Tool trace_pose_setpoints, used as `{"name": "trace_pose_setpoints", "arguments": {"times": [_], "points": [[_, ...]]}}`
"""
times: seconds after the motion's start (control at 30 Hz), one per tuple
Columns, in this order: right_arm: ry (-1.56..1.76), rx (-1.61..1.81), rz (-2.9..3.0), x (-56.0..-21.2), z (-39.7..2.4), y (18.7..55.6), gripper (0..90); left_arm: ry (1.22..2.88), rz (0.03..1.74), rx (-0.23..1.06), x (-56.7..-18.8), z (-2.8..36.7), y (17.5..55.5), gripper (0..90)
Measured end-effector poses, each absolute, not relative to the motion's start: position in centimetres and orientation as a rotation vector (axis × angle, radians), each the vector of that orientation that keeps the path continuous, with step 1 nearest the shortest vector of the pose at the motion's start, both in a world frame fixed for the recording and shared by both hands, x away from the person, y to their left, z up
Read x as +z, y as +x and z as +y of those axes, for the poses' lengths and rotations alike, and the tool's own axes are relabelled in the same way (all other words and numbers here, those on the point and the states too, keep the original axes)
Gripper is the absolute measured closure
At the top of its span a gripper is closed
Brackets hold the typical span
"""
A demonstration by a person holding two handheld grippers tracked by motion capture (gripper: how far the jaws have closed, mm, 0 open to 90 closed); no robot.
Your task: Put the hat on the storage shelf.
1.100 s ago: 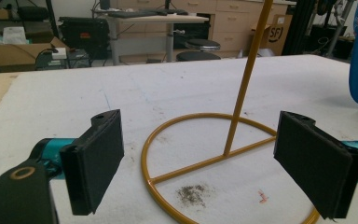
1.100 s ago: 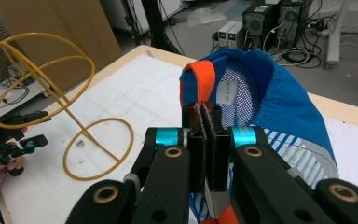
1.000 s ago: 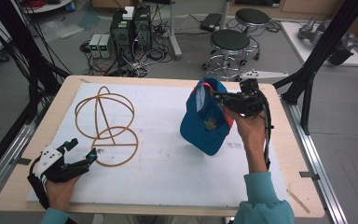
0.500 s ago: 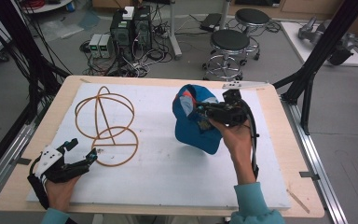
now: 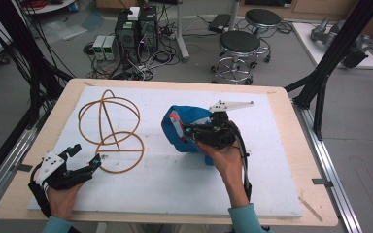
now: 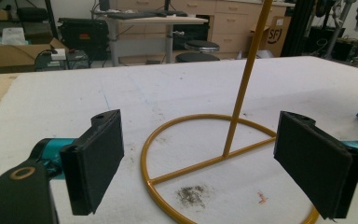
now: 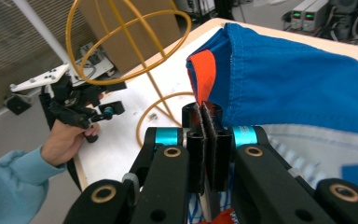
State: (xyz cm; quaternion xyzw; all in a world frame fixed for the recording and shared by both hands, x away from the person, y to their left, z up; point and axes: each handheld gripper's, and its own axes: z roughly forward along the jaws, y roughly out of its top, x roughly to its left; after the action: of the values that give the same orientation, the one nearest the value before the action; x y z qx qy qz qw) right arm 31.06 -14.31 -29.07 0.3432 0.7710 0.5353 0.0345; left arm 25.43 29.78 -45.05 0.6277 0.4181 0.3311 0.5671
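Cap: blue cap [image 5: 187, 128] is hanging from my right gripper [image 5: 190, 130], with most of its cloth bunching beyond and below my fingertips and sagging down to the white table [image 5: 184, 189]; whether it is resting there or only brushing it, I cannot tell.

Grip point: in the right gripper view my pads are pressing flat together on the cap's edge [image 7: 208, 122], just under the orange tab [image 7: 203, 71]; the blue cloth [image 7: 307, 79] is spreading away to the right of my fingers.

Right gripper: I am holding it closed tight on that hem, pointing across the table toward the stand.

Stand: yellow wire stand [image 5: 110, 128] is lying ahead of my right fingertips, well apart from them; its round head loops are rising above the base ring, and its rod is standing upright, so I am judging that the cap has to arrive from above.

Left gripper: my left gripper [image 5: 83, 160] is resting low with its pads wide apart and nothing between them; the stand's base ring [image 6: 191, 154] is lying just in front of them, the rod [image 6: 242, 88] rising between the two pads farther off.

Nearer hand: my left hand is sitting closer to the stand; my right is carrying the cap.
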Motion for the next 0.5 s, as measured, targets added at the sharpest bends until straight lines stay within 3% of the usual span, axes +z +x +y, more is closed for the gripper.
{"name": "trace_pose_setpoints", "arguments": {"times": [0.5], "points": [[0.988,1.645,2.493,-31.6,-10.8,31.8,87.4,1.481,0.979,0.78,-45.0,29.7,25.4,16.2]]}}
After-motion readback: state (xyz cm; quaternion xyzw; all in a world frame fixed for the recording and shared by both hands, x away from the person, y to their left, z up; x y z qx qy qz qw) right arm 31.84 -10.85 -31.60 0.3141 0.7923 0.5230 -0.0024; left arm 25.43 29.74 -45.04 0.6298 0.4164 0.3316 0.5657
